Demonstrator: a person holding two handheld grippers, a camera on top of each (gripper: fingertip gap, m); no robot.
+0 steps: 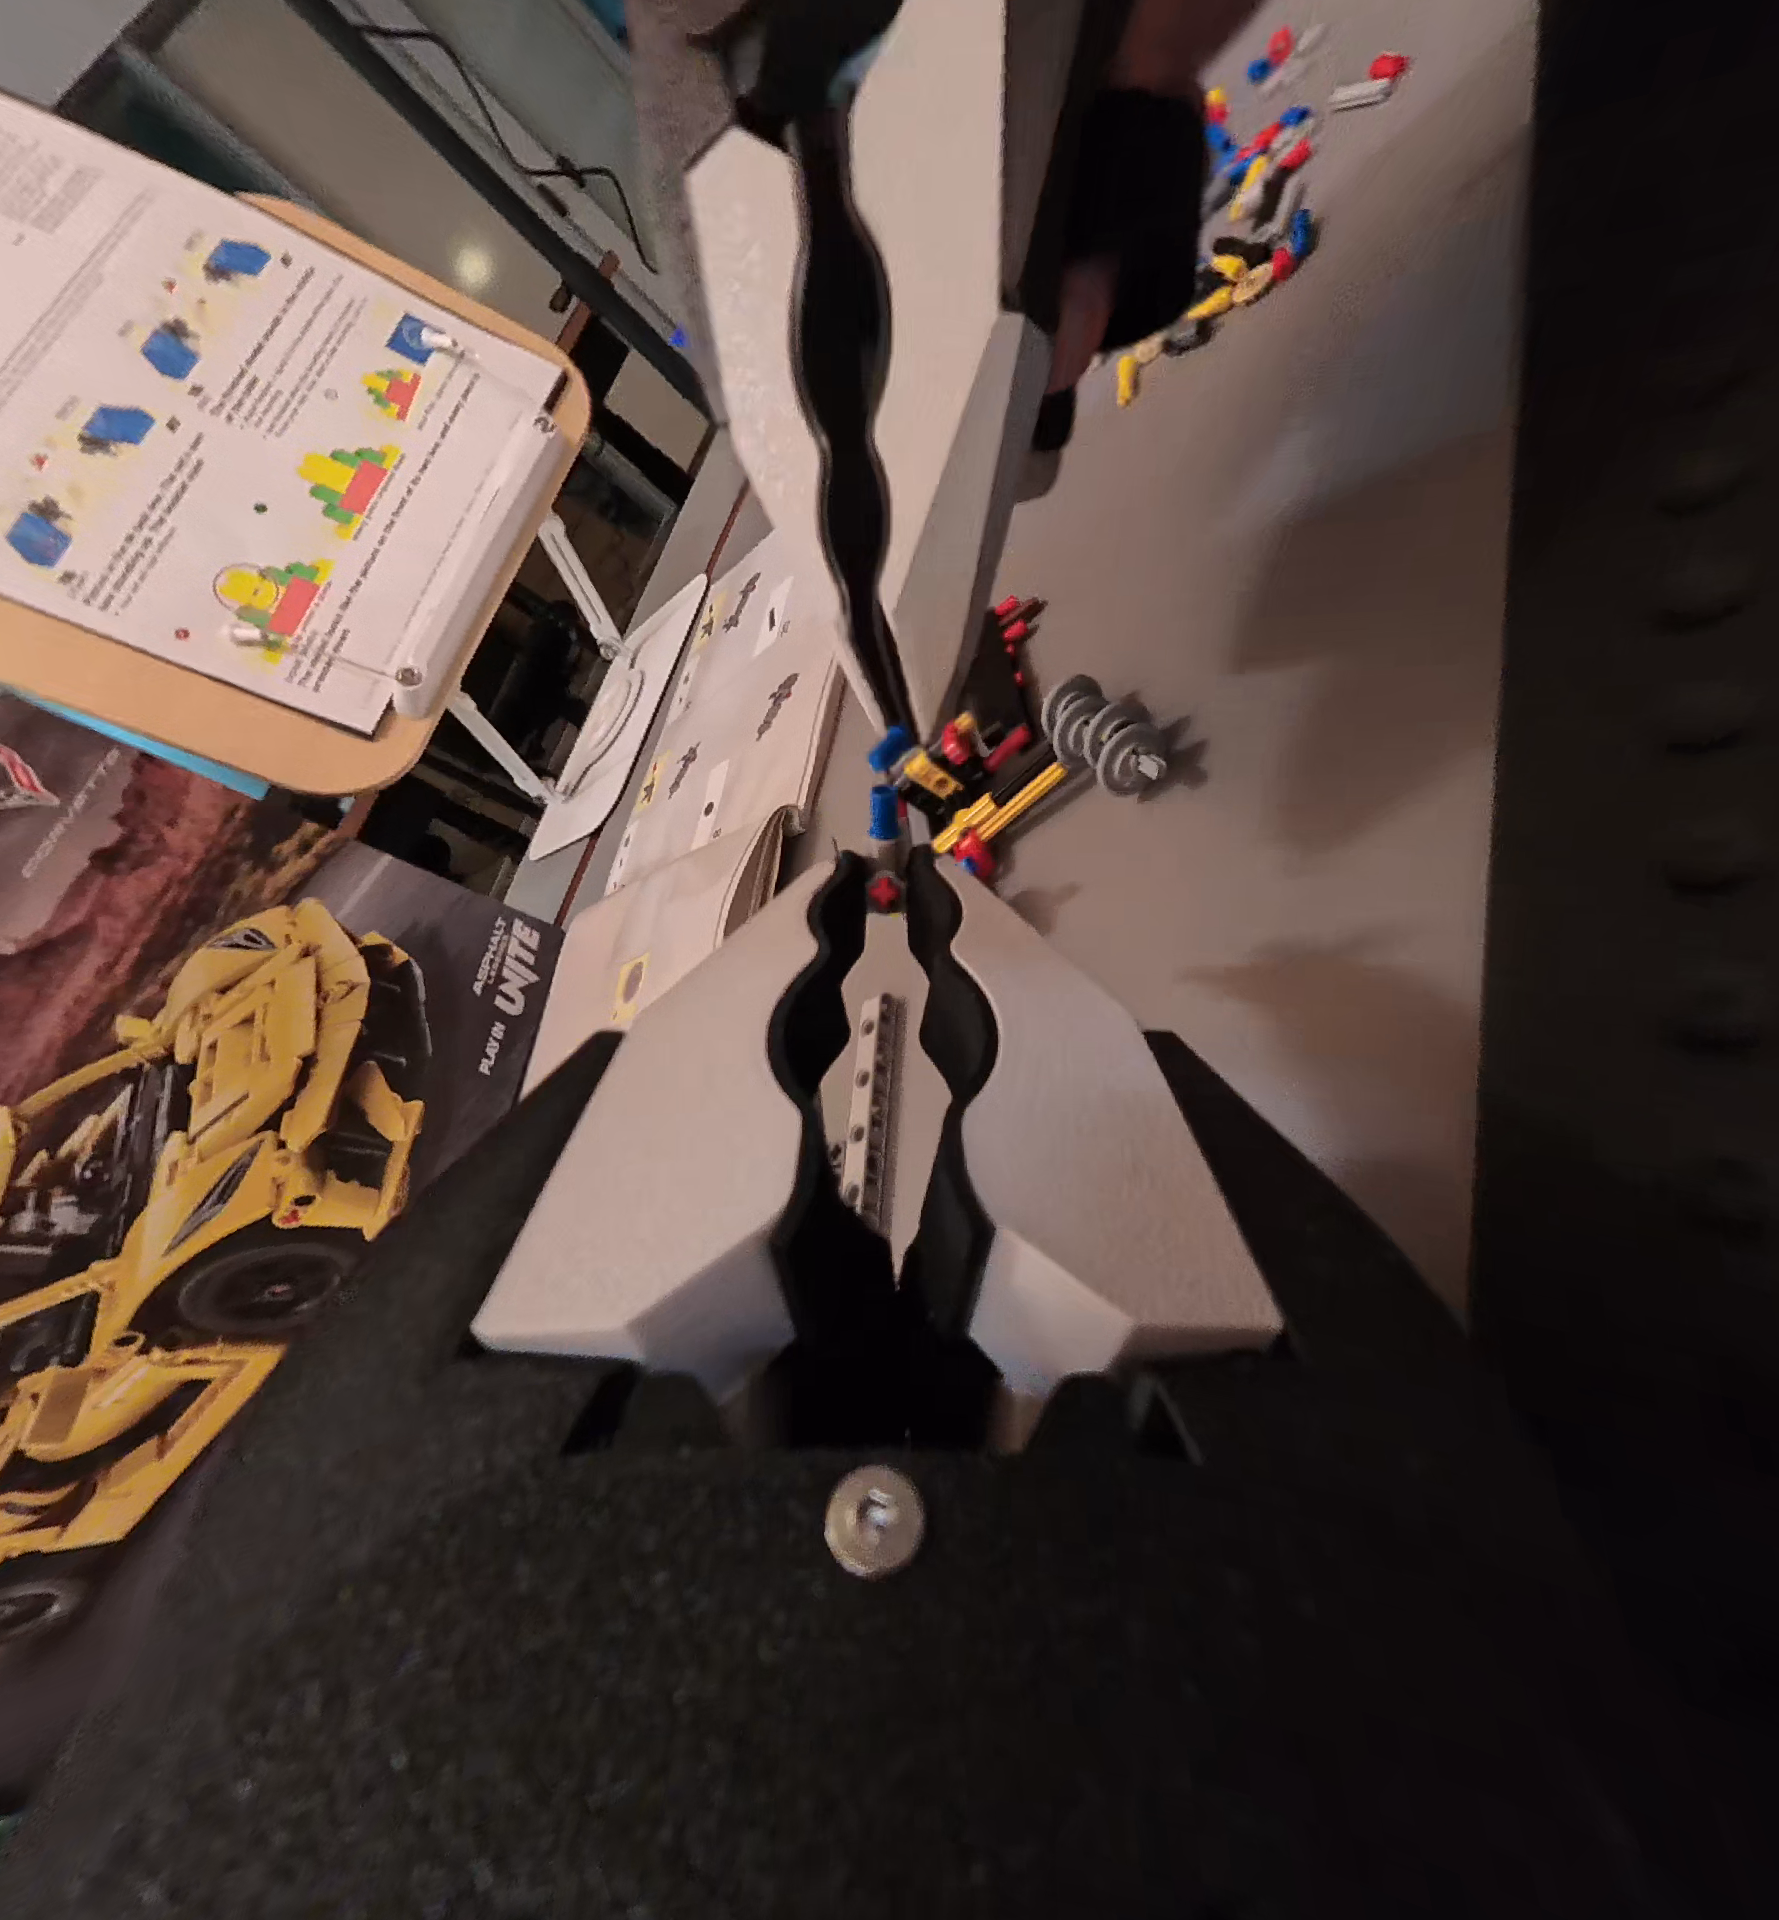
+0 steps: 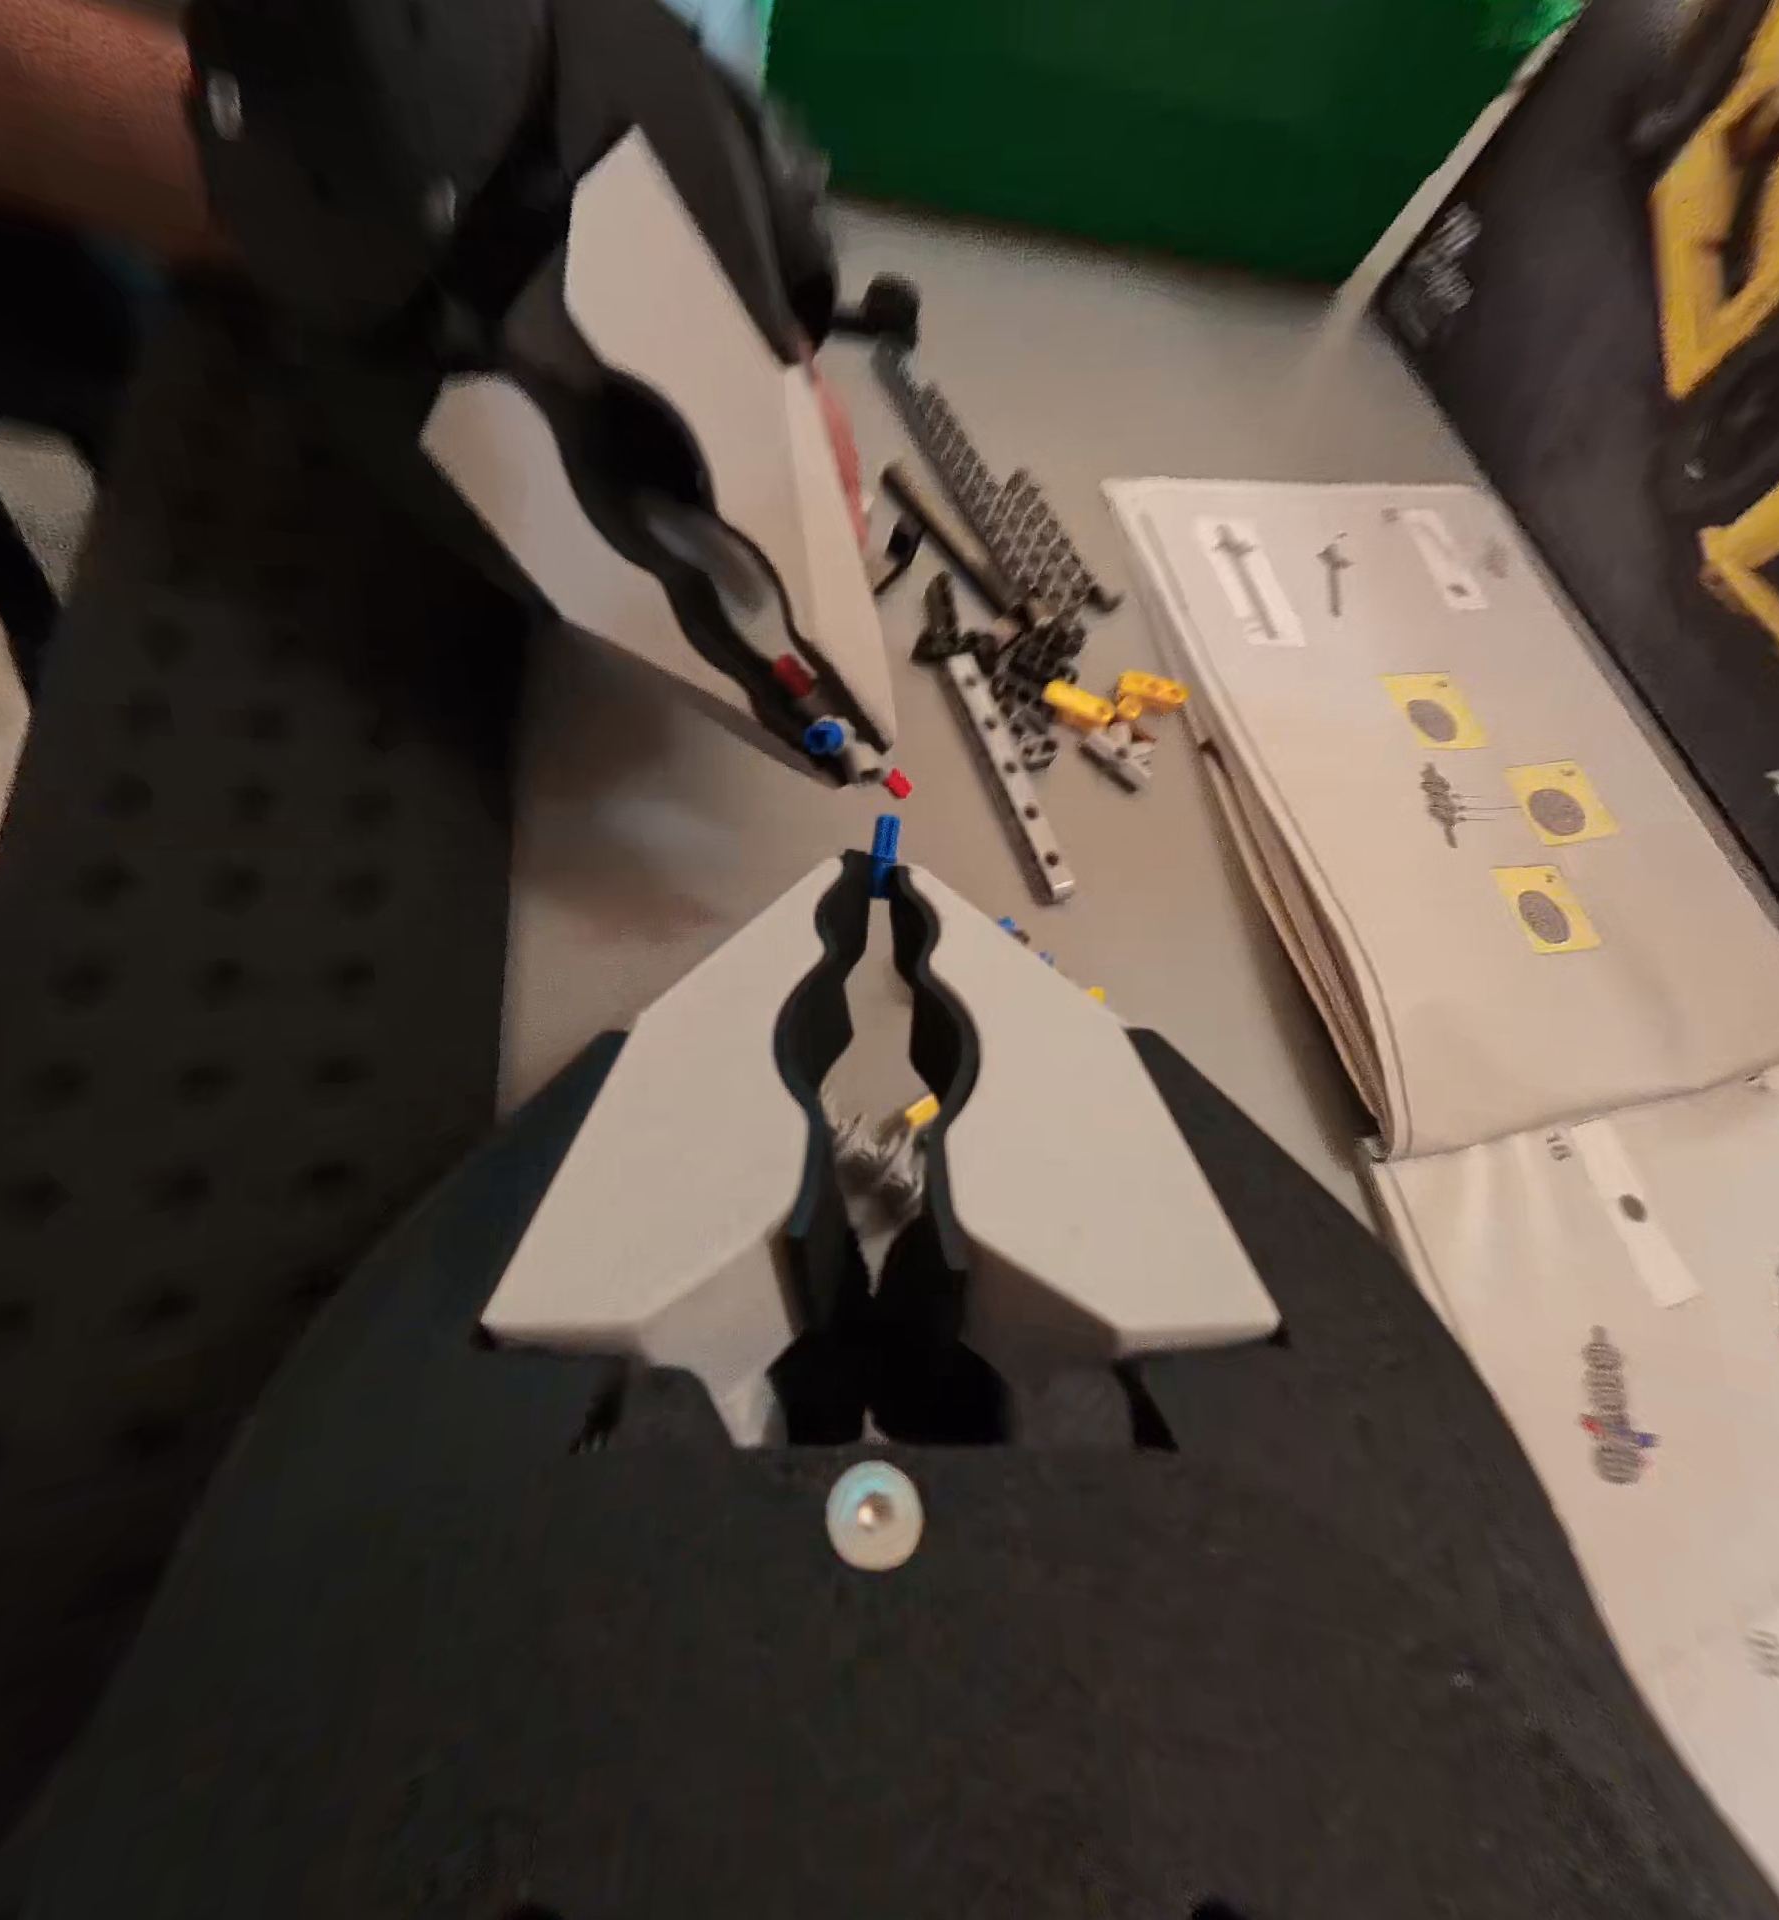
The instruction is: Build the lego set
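Both grippers — the left gripper and the right gripper — have pale grey fingers lined with black wavy pads on black bodies. The pin in the right one is blue; the small piece in the left shows red, grey and blue. The table is grey, the loose bricks red, blue, yellow — the box dark with a yellow car, the booklet white with yellow squares.
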